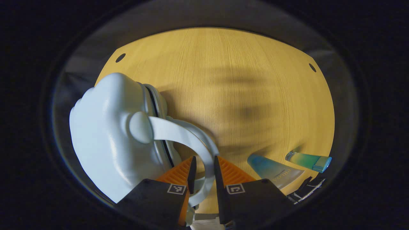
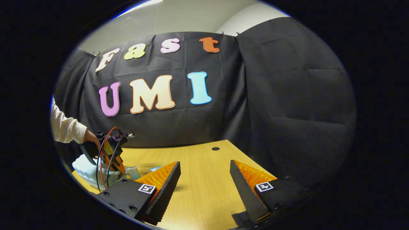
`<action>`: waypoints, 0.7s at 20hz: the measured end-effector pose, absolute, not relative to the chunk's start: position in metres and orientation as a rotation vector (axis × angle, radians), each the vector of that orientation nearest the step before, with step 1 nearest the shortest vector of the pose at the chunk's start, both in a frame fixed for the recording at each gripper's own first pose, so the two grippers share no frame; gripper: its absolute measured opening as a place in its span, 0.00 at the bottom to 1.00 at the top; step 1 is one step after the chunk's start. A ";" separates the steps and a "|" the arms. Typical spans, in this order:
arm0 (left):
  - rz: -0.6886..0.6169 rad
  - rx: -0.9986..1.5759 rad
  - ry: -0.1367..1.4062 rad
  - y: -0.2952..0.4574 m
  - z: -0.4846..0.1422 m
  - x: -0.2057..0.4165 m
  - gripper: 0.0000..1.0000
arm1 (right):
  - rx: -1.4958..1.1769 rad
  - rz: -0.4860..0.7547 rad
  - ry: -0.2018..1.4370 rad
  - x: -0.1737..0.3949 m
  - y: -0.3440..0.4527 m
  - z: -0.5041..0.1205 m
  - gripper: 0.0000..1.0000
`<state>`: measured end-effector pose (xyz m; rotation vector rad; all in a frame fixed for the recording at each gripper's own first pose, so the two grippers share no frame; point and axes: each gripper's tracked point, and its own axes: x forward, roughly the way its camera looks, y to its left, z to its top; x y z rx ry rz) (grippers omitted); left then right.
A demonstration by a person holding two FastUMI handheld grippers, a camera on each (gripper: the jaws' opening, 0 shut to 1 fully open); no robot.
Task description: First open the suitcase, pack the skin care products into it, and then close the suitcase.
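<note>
I have the left gripper (image 1: 203, 172) clenched around the curved carry handle (image 1: 188, 137) of the pale blue, glossy hard-shell suitcase (image 1: 108, 140), which sits at the near left of the light wooden table (image 1: 243, 80) with its zip seam turned toward the middle. The handle is thin and smooth, and I judge it could slide between the fingers if I pull at an angle; the whole case might then tip or skate instead of opening.

Two skin care items lie near right: a blue-to-white squeeze tube (image 1: 276, 171) and, just beside it, a green-and-blue capped bottle (image 1: 309, 160). A swinging shell could knock them off the edge.

My right gripper (image 2: 204, 185) hangs released above bare table, well apart from the suitcase (image 2: 85, 169), so nothing braces it.
</note>
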<state>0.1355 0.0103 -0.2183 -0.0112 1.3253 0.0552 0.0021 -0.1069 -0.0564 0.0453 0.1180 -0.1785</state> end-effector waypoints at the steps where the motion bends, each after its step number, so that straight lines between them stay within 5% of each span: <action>1: 0.051 -0.012 1.332 0.009 -0.220 0.135 0.29 | 0.044 -0.178 0.120 0.003 -0.106 -0.056 0.97; 4: 0.037 -0.005 1.337 0.004 -0.222 0.136 0.13 | 0.041 -0.179 0.125 0.002 -0.108 -0.058 0.97; 9: 0.023 -0.033 1.319 0.000 -0.217 0.138 0.00 | 0.050 -0.174 0.137 0.004 -0.107 -0.062 0.97; 14: 0.012 -0.055 1.286 -0.005 -0.204 0.140 0.00 | 0.036 -0.149 0.145 0.006 -0.101 -0.063 0.97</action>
